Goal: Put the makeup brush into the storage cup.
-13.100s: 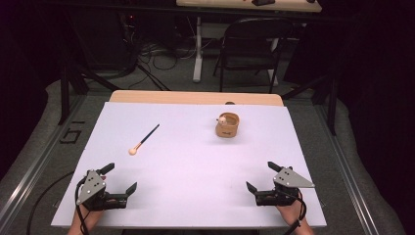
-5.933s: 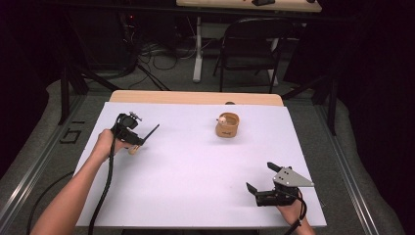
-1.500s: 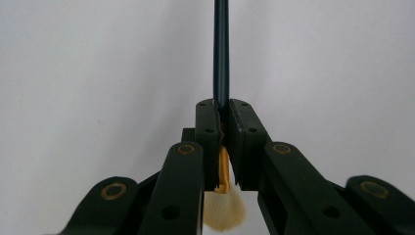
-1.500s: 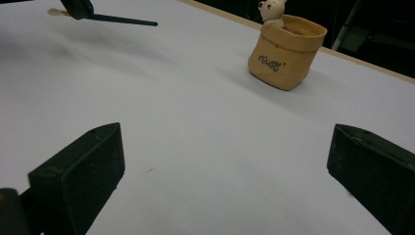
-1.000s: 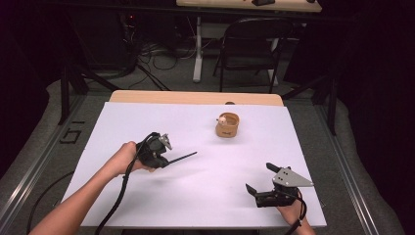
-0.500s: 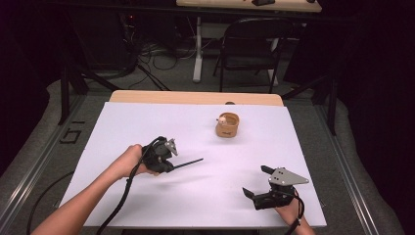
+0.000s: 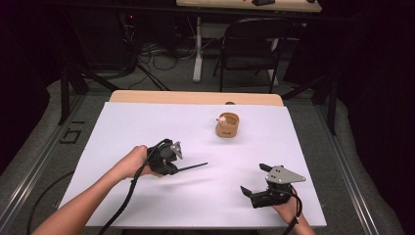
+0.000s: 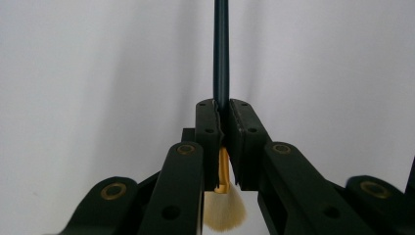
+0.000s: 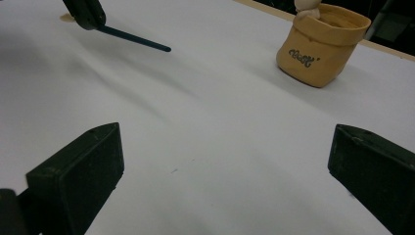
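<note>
Left tongs [image 8: 222, 122] clamp brush [image 8: 221, 58], bristles half hidden; right tongs [image 9: 222, 171] wide, empty.

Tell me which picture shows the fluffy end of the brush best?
The left gripper view: the tan bristles and gold collar sit just behind the shut left claw. The high view and the right gripper view show the brush's dark handle poking out, not its bristles.

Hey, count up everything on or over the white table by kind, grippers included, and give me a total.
Grippers: 2, left gripper and right gripper
Makeup brush: 1, clamped in the left
Tan pot: 1
Total: 4
</note>
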`<control>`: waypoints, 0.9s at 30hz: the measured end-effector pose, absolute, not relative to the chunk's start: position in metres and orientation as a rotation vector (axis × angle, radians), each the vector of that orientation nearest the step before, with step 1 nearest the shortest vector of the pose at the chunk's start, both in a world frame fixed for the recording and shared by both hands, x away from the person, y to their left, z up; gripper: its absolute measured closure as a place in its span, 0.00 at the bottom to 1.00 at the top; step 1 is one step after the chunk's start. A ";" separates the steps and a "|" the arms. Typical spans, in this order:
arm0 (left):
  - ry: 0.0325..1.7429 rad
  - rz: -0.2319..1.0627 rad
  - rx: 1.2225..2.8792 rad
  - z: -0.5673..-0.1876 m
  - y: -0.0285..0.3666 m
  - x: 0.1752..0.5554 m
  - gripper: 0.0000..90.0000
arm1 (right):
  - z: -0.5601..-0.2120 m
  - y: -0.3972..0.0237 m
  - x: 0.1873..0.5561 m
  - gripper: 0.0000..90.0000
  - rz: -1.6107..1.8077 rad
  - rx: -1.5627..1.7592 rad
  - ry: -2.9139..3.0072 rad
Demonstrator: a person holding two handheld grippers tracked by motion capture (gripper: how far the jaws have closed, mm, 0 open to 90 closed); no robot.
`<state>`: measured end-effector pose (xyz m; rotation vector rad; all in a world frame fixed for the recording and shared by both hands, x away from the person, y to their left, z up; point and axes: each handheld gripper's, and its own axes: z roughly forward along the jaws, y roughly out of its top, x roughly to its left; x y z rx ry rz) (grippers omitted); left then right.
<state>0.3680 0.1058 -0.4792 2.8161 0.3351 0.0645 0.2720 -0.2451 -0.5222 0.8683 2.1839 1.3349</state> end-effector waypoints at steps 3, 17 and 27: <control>0.316 0.063 2.820 -0.477 0.101 0.369 0.93 | -0.516 -0.238 0.277 0.00 1.292 0.864 2.216; 0.245 0.088 2.845 -0.476 0.092 0.368 0.93 | -0.500 -0.215 0.301 0.00 1.273 0.787 2.347; 0.213 0.107 2.847 -0.477 0.088 0.364 0.93 | -0.498 -0.185 0.318 0.00 1.216 0.681 2.464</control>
